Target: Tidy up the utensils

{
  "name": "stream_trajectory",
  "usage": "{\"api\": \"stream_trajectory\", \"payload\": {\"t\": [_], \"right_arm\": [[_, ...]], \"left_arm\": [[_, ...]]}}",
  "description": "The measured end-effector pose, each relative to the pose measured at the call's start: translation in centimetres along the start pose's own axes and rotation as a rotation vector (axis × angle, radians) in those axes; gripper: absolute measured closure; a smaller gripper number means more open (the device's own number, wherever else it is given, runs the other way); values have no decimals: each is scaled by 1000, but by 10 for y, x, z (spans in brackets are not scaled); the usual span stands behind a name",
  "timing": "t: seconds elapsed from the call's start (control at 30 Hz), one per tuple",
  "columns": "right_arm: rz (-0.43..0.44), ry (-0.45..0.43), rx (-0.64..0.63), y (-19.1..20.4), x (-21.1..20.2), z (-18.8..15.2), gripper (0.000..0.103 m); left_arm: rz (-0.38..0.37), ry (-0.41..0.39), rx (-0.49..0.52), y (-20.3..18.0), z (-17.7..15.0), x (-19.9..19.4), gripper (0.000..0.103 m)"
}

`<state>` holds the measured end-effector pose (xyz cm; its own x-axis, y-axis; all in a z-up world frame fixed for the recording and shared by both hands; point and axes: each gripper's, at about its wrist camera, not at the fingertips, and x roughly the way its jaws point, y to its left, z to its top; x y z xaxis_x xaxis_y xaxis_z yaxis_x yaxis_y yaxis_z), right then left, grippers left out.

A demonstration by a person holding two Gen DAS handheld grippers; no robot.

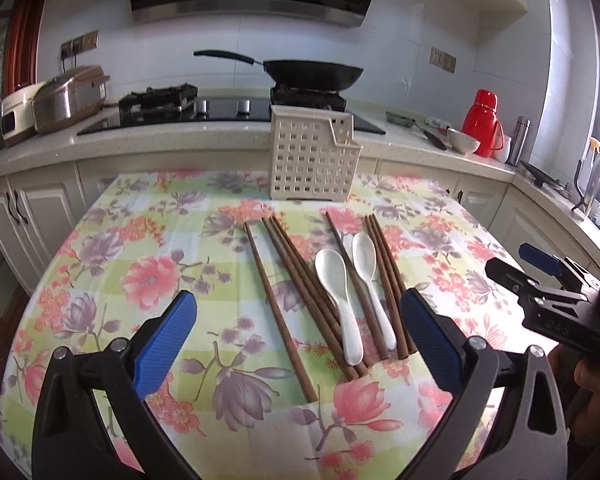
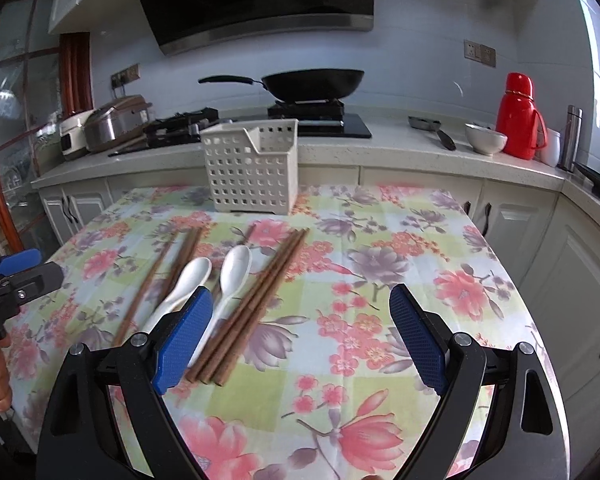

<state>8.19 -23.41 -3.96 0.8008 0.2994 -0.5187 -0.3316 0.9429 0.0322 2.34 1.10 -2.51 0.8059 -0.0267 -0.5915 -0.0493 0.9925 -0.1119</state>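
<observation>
I'm holding both claws wide and empty: left claw, right claw. Chopsticks and spoons are lying just before the caddy, long axes pointing toward it, directly between the left claw's fingers; left looks nearer.

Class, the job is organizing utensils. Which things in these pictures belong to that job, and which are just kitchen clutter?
Belongs to the job:
- brown chopsticks, loose on the tablecloth
- two white spoons
- cream perforated holder, nothing visible in it

Just lying about:
- black wok on the stove
- red thermos
- grey bowl
- rice cooker
</observation>
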Motion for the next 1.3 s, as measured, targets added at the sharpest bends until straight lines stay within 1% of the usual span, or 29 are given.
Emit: {"api": "stream_trajectory", "payload": {"t": [0.07,0.13,0.2,0.27,0.33,0.4,0.5,0.6,0.63,0.73,0.8,0.87,0.93,1.0,1.17,1.3], "right_arm": [[-21,19,-11,-2,9,1,18],[-2,64,2,-5,24,5,18],[31,109,34,-9,42,9,18],[14,159,41,-8,63,13,18],[22,212,73,-10,85,17,18],[34,262,96,-11,107,21,19],[20,292,104,-11,130,28,21],[27,317,133,-15,147,33,25],[24,322,135,-16,152,34,26],[23,343,130,-15,164,37,28],[17,357,123,-14,173,38,30],[12,370,119,-14,180,39,31],[6,379,114,-15,185,38,36],[-4,389,108,-15,189,37,39],[-9,397,100,-12,194,38,40],[-16,407,88,-7,197,39,40]], "left_arm": [[-5,11,-18,7,2,10,13],[-17,42,-48,13,8,26,30],[-18,76,-81,20,15,46,36],[-17,88,-105,25,23,67,41],[-6,121,-115,29,28,89,59],[10,171,-126,34,34,114,66],[63,237,-112,42,39,142,69],[77,253,-108,44,49,165,71],[68,248,-115,45,53,171,71],[98,277,-78,45,54,185,71],[131,297,-41,43,53,191,71],[139,301,-32,41,52,196,71],[151,294,-17,39,51,197,71],[154,289,-12,39,50,197,71],[157,283,-8,38,49,197,71],[173,284,7,36,49,197,71]]}}
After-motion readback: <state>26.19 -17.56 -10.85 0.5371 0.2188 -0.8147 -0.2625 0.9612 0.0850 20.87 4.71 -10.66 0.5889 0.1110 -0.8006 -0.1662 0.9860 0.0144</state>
